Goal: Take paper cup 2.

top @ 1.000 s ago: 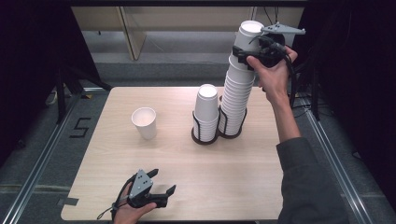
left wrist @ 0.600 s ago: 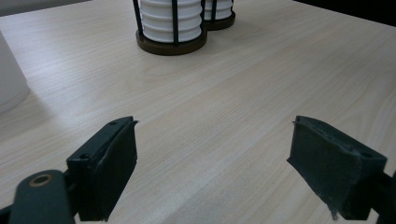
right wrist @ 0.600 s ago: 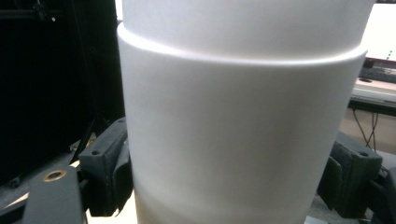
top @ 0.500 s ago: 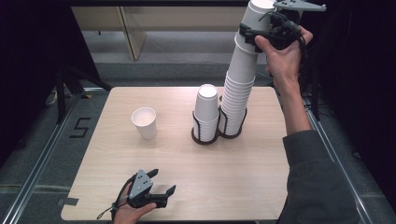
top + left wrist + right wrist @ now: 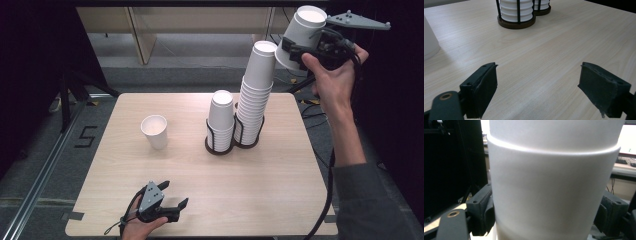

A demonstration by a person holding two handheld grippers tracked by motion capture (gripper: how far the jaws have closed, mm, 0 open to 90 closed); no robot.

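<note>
My right gripper [image 5: 300, 50] holds a white paper cup [image 5: 303, 33] between its two pads, tilted in the air just beside the top of the tall cup stack [image 5: 255, 92], while my left gripper [image 5: 175, 197] rests low on the table [image 5: 280, 185] with jaws apart and empty.

High cam overhead, gripper cams close-up

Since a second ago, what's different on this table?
The right gripper has lifted the cup it holds off the tall stack, up and to the right. The left gripper, the lone cup and the short stack stayed put.
</note>
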